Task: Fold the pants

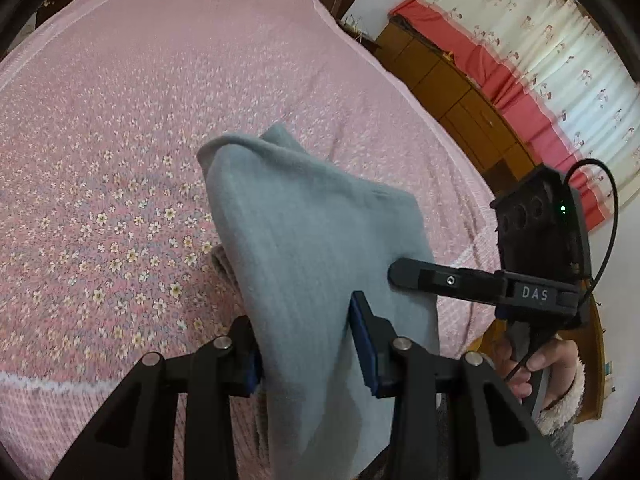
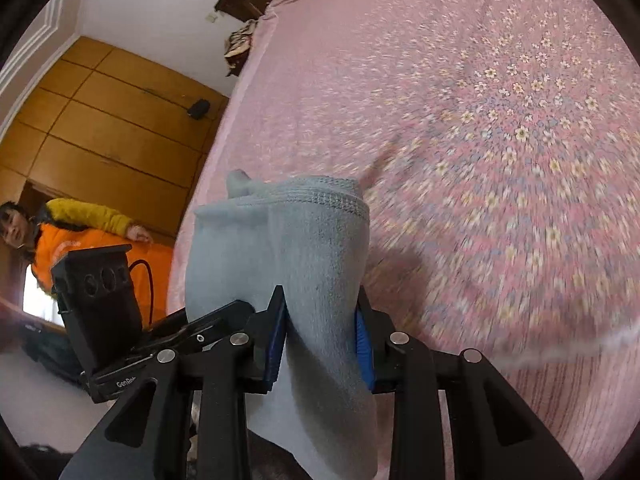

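Light grey-blue knit pants (image 1: 304,240) hang bunched between both grippers above a pink floral bed. My left gripper (image 1: 308,344) is shut on the pants, blue pads pressing the cloth on both sides. My right gripper (image 2: 320,344) is shut on another part of the pants (image 2: 288,248), where a stitched hem band shows at the top. In the left wrist view the right gripper (image 1: 404,274) reaches in from the right and touches the cloth. In the right wrist view the left gripper (image 2: 224,320) comes in from the left against the cloth.
The pink flowered bedspread (image 1: 140,160) fills most of both views. Wooden cabinets (image 1: 452,80) and a red and white curtain (image 1: 540,60) stand to the right. A person in orange (image 2: 60,240) stands by wooden wardrobe doors (image 2: 104,120). A cloth bundle (image 2: 240,44) lies at the bed's far corner.
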